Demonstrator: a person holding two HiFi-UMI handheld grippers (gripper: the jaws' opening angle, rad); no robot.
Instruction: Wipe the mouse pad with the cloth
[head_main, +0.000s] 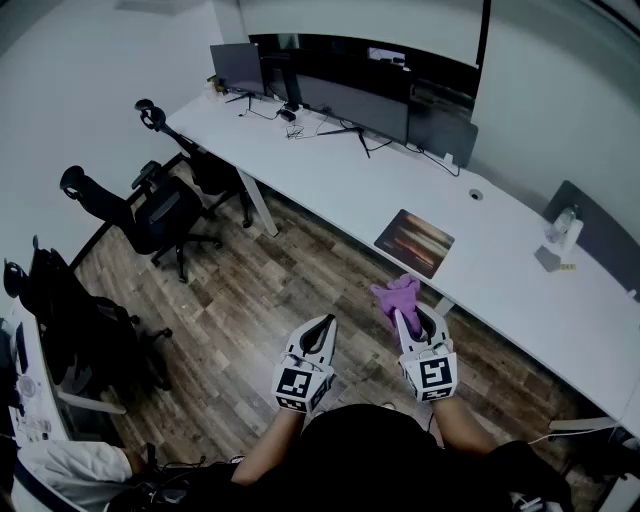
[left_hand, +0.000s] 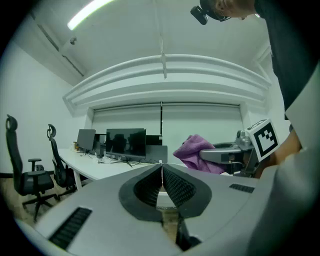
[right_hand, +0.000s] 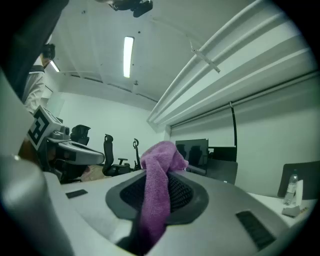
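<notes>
Head view: a long white desk (head_main: 500, 250) runs along the wall, with monitors (head_main: 352, 100) toward its far left end and office chairs (head_main: 160, 212) out on the wood floor (head_main: 250, 300). The mouse pad (head_main: 414, 242) lies flat right at the desk's front edge, roughly mid-length, with nothing on it.

The purple cloth (head_main: 398, 296) isn't on the desk at all. It's up over the floor, just short of that front edge, in the right gripper (head_main: 415, 322). In the right gripper view the fingers are clamped on a fold of it, with a wad poking past the tips and the rest trailing back. The left gripper (head_main: 327, 322) hangs beside it, fingers pressed together on nothing.

The cloth looks soft, light and floppy, so I'd guess it bunches up instead of lying flat. The wad past the tips is the bit to press down. The pad looks thin and might skid on that smooth desk, so pinning a corner could help.
</notes>
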